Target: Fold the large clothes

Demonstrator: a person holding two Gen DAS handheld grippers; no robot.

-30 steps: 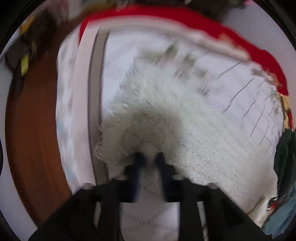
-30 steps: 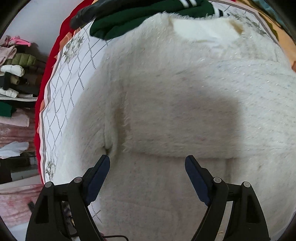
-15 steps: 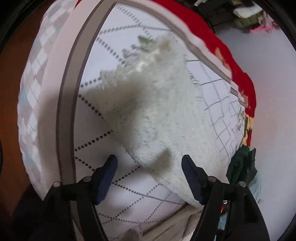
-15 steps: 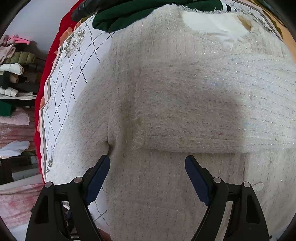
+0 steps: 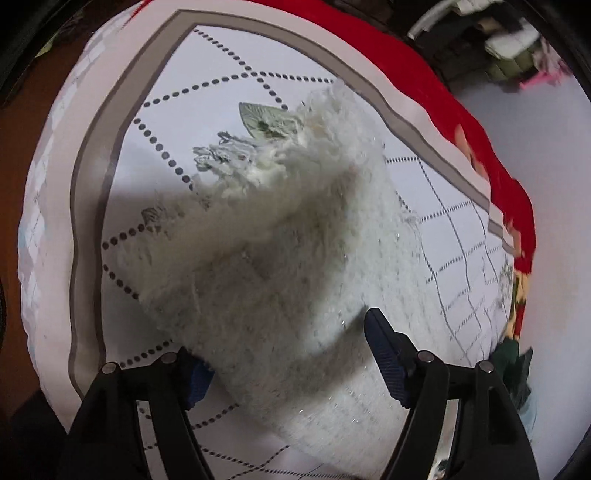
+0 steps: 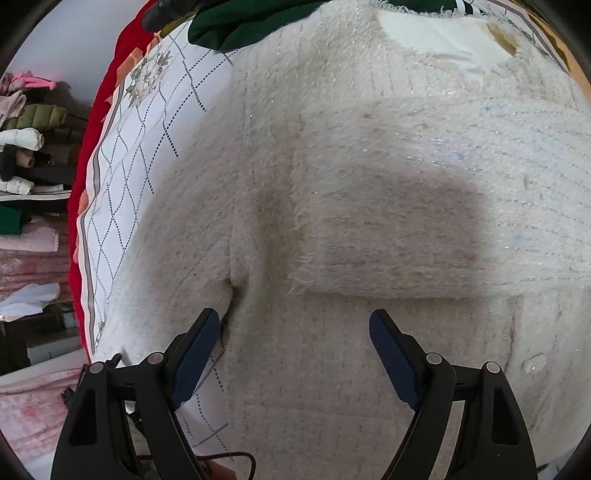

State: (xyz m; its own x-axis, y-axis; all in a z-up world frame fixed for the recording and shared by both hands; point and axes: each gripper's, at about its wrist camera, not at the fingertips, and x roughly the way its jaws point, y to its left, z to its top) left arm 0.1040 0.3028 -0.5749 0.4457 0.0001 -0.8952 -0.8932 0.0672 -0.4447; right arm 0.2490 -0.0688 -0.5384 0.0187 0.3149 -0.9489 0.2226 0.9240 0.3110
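Left claw, its jaws just opened and straddling the white fuzzy sweater's sleeve on the bed, sits at the near end of a sleeve running far-left to its fringed cuff.

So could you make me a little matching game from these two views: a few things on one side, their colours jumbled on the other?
Things:
1. fuzzy sweater
2. garment by the sweater's collar
3. blanket edge under the bed cover
4. pads of the right tool

Colours:
A. red
B. dark blue
C. cream white
D. dark green

Pairs: 1-C, 2-D, 3-A, 4-B
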